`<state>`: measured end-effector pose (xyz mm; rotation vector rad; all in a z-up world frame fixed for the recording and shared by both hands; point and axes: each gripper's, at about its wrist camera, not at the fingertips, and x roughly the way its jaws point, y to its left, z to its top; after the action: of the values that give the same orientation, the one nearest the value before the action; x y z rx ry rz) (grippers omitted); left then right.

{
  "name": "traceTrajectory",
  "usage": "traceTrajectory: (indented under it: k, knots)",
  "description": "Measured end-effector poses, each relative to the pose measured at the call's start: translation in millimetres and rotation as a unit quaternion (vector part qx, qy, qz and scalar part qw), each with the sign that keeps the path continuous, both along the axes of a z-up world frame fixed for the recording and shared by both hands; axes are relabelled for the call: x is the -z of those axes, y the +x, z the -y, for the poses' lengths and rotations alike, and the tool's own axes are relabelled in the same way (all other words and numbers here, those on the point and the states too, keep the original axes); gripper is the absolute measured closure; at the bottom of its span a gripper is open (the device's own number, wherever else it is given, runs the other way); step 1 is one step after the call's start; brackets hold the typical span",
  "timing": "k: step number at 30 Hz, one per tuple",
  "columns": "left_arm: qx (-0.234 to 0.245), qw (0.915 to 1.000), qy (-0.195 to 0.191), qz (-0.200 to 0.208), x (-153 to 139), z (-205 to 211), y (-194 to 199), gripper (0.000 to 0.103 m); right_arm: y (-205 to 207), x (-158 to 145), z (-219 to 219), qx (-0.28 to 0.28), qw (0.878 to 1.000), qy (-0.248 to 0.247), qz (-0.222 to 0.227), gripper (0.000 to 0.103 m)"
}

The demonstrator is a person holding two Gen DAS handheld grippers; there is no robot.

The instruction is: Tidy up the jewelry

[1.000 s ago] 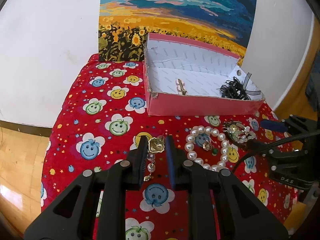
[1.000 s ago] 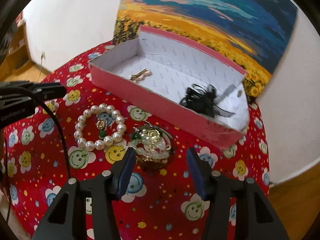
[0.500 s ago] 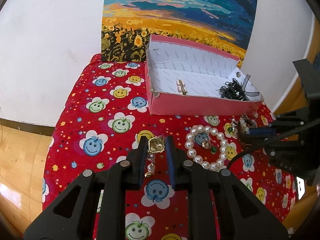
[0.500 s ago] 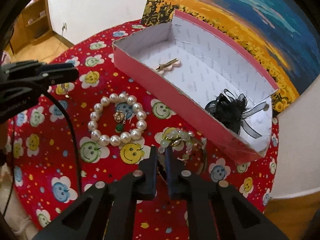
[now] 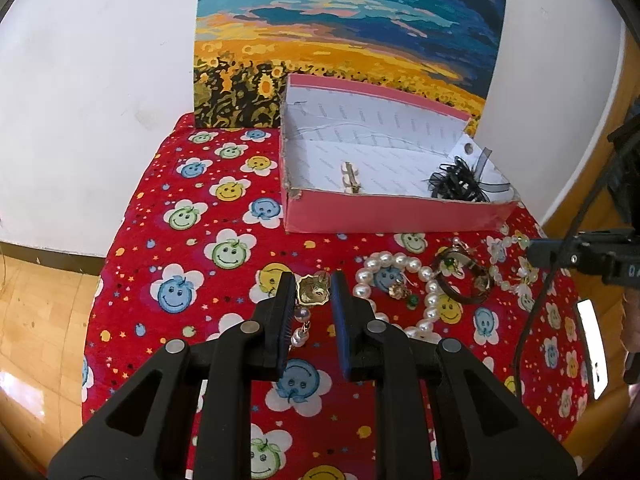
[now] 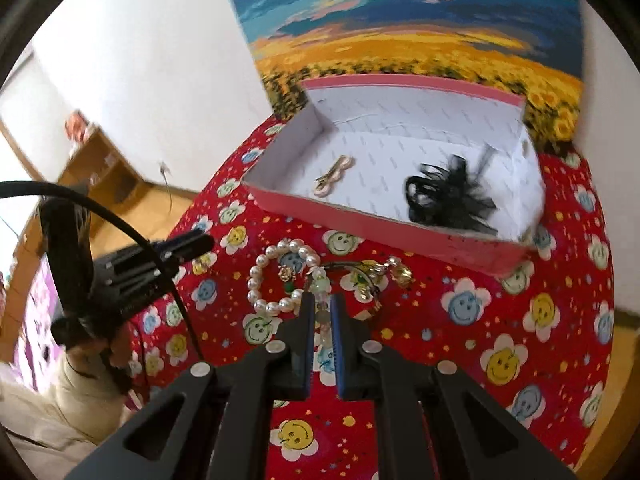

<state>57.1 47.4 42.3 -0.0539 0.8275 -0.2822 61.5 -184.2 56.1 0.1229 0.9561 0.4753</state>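
Your left hand-held gripper [image 5: 313, 285] is clamped on a gold earring [image 5: 313, 290] whose pearl drops hang between the fingers, above the red smiley-patterned surface [image 5: 192, 240]. Your right hand-held gripper [image 6: 321, 305] pinches a pale green beaded bracelet [image 6: 320, 286] (partly blurred) just beside the pearl bracelet [image 6: 276, 276]. Beyond stands the pink box [image 5: 400, 218], holding a hair clip [image 6: 334, 176] and black ribbon [image 6: 448, 196].

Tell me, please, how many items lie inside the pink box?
2. A gold hair clip lies left of centre in the pink box; a black ribbon bundle lies at its right end.
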Motion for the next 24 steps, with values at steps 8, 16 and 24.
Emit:
traceTrajectory:
  k: [8,16,24]
  knots:
    - [0.013,0.9999,0.0,0.005,-12.8,6.9,3.5,0.087,0.6,-2.5,33.7,0.043,0.999,0.013,0.006,0.094]
    - [0.029,0.998,0.006,0.056,-54.5,16.4,20.3,0.087,6.3,-29.8,50.7,0.081,0.995,0.023,0.056,0.094]
    - [0.04,0.9949,0.01,0.092,-84.4,39.2,60.5,0.087,25.4,-53.6,55.8,0.129,0.985,0.004,0.11,0.094]
